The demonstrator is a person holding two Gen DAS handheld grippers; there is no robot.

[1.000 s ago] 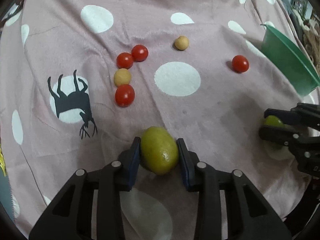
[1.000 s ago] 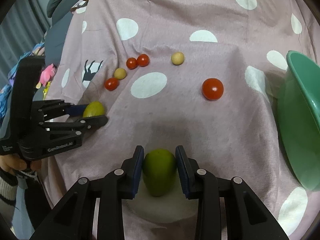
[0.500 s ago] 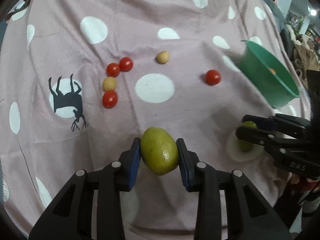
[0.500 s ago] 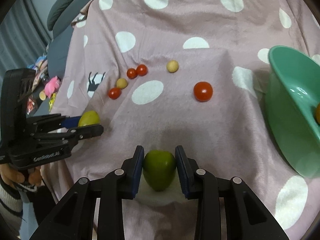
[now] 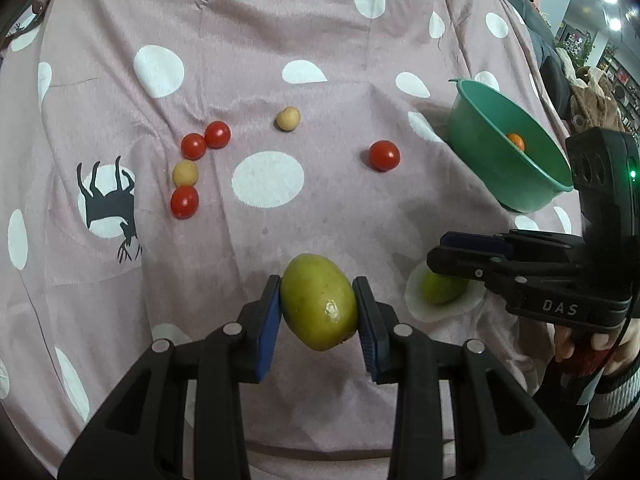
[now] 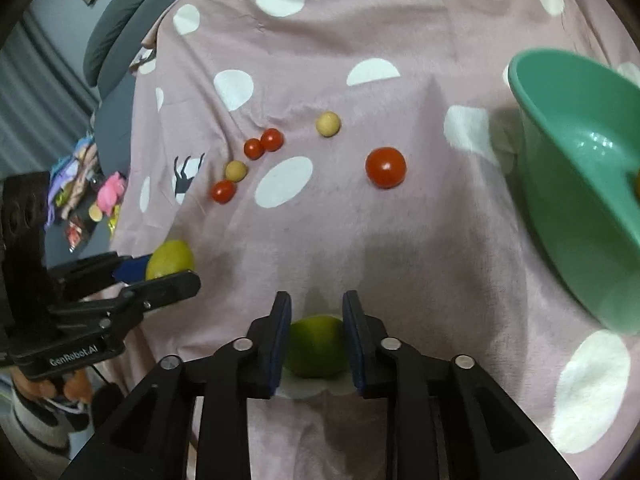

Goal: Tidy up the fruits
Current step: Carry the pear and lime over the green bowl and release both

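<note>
Fruits we are carrying could drop: left hand-held gripper is pinching a smooth yellow-green mango, right hand-held gripper squeezing a green lime, bowl waiting at two o'clock.

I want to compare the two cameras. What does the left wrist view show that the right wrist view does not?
Only the left wrist view shows the whole deer print and the orange fruit clearly inside the green bowl. Only the right wrist view shows the dark cushions and colourful clutter beyond the cloth. Both show the left gripper shut on the yellow-green fruit, the right gripper around the green fruit, and the scattered tomatoes.
</note>
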